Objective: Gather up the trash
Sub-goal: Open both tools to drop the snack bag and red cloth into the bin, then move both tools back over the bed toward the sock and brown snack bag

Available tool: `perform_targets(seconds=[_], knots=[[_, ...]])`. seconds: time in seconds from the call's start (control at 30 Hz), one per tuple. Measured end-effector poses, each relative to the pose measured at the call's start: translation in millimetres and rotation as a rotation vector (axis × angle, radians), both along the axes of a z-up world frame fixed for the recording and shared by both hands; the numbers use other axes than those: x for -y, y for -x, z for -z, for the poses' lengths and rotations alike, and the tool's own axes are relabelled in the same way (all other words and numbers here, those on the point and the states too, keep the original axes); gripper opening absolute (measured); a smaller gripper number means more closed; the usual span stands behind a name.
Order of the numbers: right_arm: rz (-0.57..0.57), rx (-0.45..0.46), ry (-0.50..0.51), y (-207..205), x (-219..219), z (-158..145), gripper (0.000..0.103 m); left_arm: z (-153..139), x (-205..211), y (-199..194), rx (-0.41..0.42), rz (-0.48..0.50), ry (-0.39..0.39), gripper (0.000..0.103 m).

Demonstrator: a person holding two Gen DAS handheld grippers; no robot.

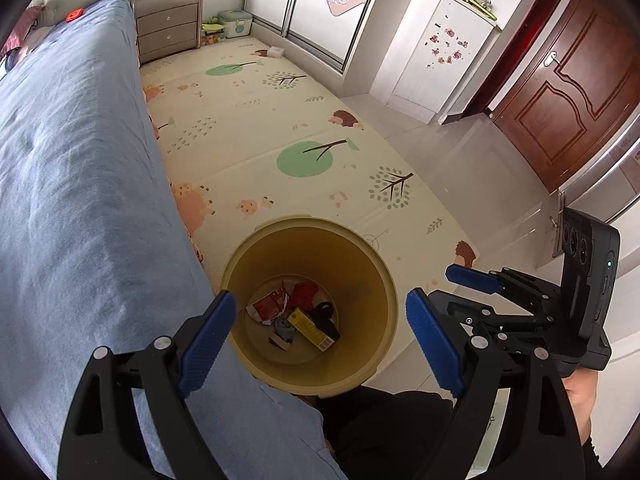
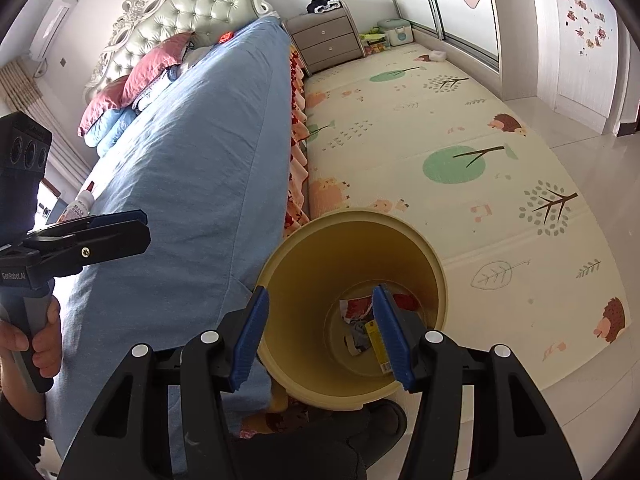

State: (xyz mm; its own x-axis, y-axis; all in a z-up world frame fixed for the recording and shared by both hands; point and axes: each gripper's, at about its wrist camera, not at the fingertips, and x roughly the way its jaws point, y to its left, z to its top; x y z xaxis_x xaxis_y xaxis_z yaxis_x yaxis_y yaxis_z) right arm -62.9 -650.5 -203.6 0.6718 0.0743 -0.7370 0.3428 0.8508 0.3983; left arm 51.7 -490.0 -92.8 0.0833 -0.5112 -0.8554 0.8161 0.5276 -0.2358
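Both tools, the left tool (image 1: 320,336) and right tool (image 2: 320,336), hang released and empty above the yellow bin (image 1: 384,280) beside the bed (image 1: 80,160); dipping lower could knock its rim and tip it.

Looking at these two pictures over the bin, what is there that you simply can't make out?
- Trash in the yellow bin: the right wrist view has the right gripper finger covering part of it.
- Print on the yellow box: too small in both views.
- Small white bottle on the bed: label too small, partly behind the left gripper.
- Dark heap on the nightstand: too far to identify.
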Motion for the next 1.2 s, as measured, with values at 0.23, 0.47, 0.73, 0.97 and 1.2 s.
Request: perform_targets(seconds=[0.23,0.47,0.73,0.97,1.2], knots=[[-0.047,0.042,0.037,-7,-32,-34,0.053,-33,-48,12,0.054,-0.011,0.058,0.087],[-0.146,0.115,0.071,-28,-89,-74,0.053,-58,-123,14,0.133,-0.073,0.090,0.087],[-0.307,0.170,0.082,-75,-177,-106,0.053,-70,-237,-8,0.184,-0.222,0.083,0.087],[-0.459,0.201,0.075,-123,-262,-122,0.053,-75,-345,-40,0.198,-0.412,0.074,0.087],[-0.607,0.207,0.060,-166,-343,-127,0.053,-80,-437,-65,0.233,-0.586,0.062,0.087]])
